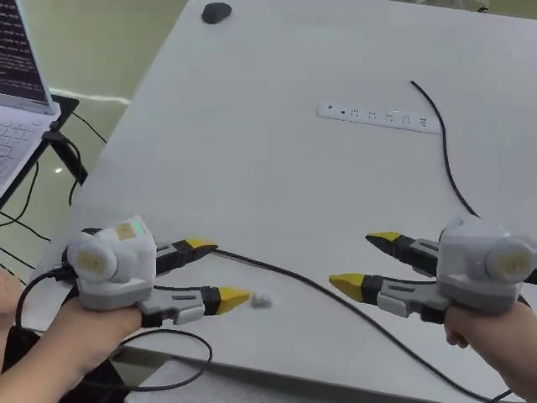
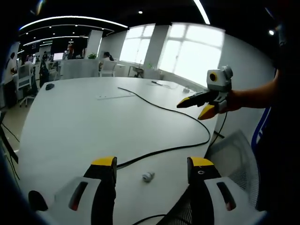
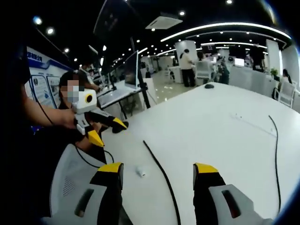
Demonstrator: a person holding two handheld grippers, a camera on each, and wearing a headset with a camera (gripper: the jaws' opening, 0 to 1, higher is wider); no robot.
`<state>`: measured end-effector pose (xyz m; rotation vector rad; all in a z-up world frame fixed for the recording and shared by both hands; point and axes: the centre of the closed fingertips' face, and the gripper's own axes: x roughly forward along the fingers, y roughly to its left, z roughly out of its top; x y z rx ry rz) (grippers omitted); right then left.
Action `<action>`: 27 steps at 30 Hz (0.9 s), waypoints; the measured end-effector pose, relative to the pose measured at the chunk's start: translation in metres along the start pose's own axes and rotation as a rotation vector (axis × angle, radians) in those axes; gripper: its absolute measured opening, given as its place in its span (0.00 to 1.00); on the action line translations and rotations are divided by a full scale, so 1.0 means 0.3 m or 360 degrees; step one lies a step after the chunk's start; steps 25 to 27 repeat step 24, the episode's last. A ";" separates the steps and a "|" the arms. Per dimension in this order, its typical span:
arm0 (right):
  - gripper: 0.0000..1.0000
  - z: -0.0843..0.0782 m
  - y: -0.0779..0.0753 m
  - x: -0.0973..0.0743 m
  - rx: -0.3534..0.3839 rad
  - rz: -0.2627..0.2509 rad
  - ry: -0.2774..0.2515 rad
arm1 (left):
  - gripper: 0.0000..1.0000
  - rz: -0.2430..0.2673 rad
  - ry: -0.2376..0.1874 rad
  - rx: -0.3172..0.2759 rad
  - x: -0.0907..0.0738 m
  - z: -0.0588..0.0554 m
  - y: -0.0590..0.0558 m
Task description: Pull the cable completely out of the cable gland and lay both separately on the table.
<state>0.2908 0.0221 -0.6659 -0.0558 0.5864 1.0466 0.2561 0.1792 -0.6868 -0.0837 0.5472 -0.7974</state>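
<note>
Left gripper and right gripper, jaws apart, empty
We see the cable gland lying just beside the cable

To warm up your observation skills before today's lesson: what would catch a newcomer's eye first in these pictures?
The left gripper and right gripper, both open with yellow-tipped jaws, face each other over the near edge of the white table. Between them runs a black cable, and a small white cable gland lies apart from it near the left gripper.

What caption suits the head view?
Both open, left tool and right tool above the table; cable and gland lie apart.
</note>
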 end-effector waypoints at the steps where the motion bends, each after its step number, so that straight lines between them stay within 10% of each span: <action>1: 0.61 -0.006 -0.002 -0.015 0.0018 -0.0006 -0.0016 | 0.63 0.0008 -0.0003 0.0001 -0.006 0.002 -0.004; 10: 0.75 -0.082 0.011 -0.128 0.0050 -0.0035 -0.0073 | 0.74 0.0033 -0.0058 0.0046 -0.053 0.014 -0.056; 20: 0.86 -0.184 0.050 -0.170 0.0017 -0.0009 0.0010 | 0.79 0.0085 0.0127 0.0050 -0.071 -0.084 -0.050; 27: 0.88 -0.219 0.047 -0.176 0.0033 -0.0012 0.0039 | 0.80 0.0080 0.0135 0.0059 -0.071 -0.085 -0.053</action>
